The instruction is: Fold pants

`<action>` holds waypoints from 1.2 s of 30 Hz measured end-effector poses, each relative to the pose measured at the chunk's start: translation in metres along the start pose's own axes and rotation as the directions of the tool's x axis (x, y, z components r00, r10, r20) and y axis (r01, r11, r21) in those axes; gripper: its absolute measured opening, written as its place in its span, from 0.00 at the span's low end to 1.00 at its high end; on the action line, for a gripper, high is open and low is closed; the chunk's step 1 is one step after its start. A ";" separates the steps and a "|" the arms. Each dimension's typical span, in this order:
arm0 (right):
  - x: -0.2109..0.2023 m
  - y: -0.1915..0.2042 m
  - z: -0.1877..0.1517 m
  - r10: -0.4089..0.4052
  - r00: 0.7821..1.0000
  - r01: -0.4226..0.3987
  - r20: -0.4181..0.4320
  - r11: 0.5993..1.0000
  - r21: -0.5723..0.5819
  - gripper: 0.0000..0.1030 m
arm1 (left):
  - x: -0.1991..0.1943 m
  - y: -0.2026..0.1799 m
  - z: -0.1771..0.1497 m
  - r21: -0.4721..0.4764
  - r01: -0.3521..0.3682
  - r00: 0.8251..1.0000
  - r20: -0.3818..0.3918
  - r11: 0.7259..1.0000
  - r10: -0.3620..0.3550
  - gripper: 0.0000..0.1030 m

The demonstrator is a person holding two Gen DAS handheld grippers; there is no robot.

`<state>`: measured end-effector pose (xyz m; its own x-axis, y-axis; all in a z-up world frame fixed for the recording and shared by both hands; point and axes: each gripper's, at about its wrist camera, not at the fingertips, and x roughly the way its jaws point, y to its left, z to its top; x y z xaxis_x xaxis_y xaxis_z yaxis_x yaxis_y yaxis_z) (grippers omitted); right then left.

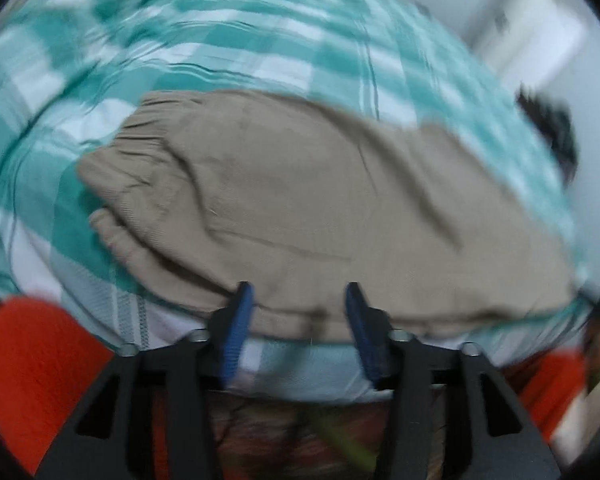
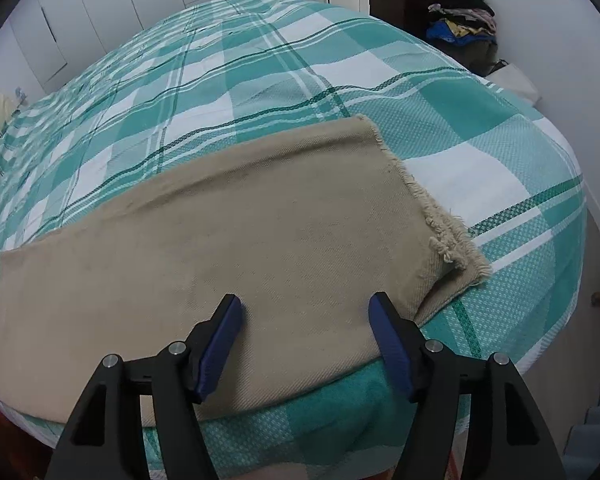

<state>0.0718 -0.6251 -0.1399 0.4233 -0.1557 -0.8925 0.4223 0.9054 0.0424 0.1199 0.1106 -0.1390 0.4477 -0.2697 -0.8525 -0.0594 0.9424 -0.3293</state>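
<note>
Your pants (image 2: 228, 248) lie flat on the bed (image 2: 440, 128), long axis running left to right across your front: waistband toward your left hand-held gripper (image 1: 296, 300), frayed cuffs (image 2: 444, 236) just ahead-right of your right hand-held gripper (image 2: 305, 312). Both stand open and empty over the near edge; the right is nearer the cuffs

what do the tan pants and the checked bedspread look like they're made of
The pants look like a matte woven twill, probably cotton: fine diagonal ribbing shows, and the leg ends fray into loose threads. The bedspread looks like a woven, textured cotton-type cloth, with a small dotted weave in its teal and white checks.
</note>
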 end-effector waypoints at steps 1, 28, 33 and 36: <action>0.000 0.001 0.000 -0.006 1.000 0.006 0.000 1.000 -0.006 0.65 | -0.005 0.008 0.004 -0.048 0.032 0.999 0.022 0.998 -0.031 0.56; 0.001 0.002 0.001 0.003 1.000 -0.003 0.006 1.000 0.003 0.69 | -0.004 0.071 0.019 -0.321 0.123 0.992 0.049 0.939 -0.113 0.01; 0.001 0.003 0.000 0.005 1.000 -0.005 0.007 1.000 -0.001 0.69 | 0.013 0.078 0.015 -0.302 0.001 0.999 -0.038 0.953 -0.013 0.01; 0.002 0.002 0.001 0.013 1.000 -0.013 0.008 1.000 0.014 0.70 | 0.012 0.055 0.016 -0.180 -0.113 0.993 -0.048 0.977 0.106 0.08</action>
<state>0.0740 -0.6235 -0.1409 0.4354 -0.1469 -0.8882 0.4275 0.9020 0.0604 0.1368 0.1623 -0.1610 0.3960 -0.1772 -0.9010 -0.2689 0.9158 -0.2983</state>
